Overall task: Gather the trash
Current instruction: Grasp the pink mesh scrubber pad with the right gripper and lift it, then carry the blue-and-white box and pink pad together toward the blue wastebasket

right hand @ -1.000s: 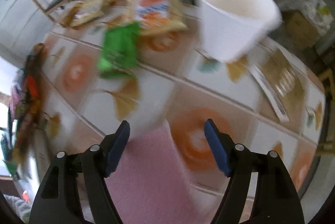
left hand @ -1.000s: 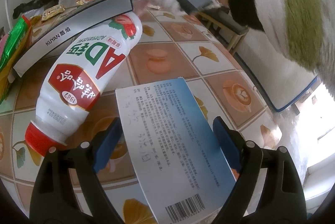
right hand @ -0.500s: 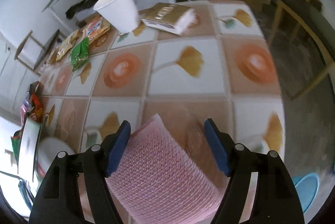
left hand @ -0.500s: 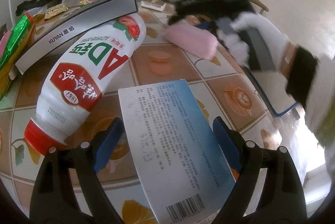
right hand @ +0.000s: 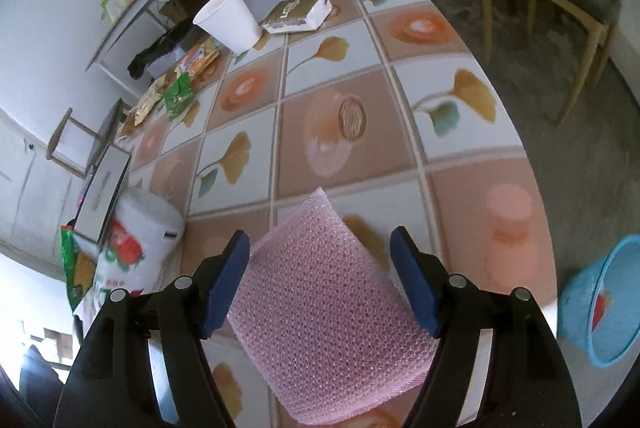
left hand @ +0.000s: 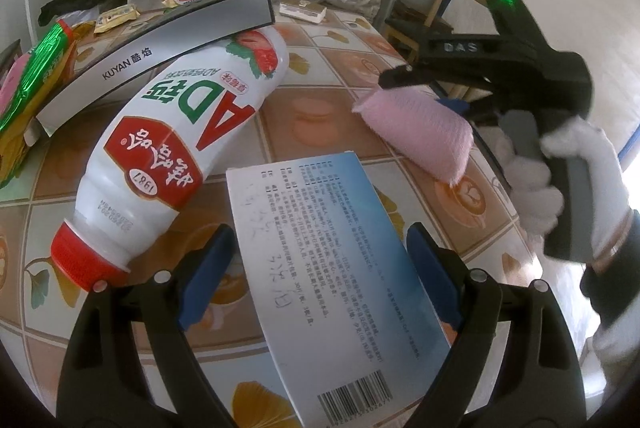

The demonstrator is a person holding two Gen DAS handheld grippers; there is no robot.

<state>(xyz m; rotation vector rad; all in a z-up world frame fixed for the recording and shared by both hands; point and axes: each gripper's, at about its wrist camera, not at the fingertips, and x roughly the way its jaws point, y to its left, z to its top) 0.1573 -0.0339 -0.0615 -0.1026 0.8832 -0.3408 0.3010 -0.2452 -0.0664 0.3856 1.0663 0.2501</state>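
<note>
Over the tiled table (right hand: 460, 40), left tongs (left hand: 320, 260) grip a box (left hand: 336, 276), right tongs (right hand: 320, 280) a pink pouch (right hand: 328, 316)

— Asking about the flat carton (left hand: 332, 260): white fading to blue, covered in small print, barcode at the near end?
— Sitting clamped between the left gripper (left hand: 320, 264) pads, tilting above the tiled tabletop.
— And the pink bubble-wrap pouch (right hand: 328, 308)?
— Being pinched in the right gripper (right hand: 320, 276), puffy, one corner pointing away, hanging over the table near its edge.
— Checking the AD milk bottle (left hand: 176, 156) next.
— Lying on its side, white, red cap nearest, strawberry end tucking under the grey KUYAN box (left hand: 160, 40).
— Paper cup (right hand: 230, 20)?
— Standing upright at the far end, just beside a small flat packet (right hand: 298, 14); snack wrappers (right hand: 176, 92) lying scattered nearby.
</note>
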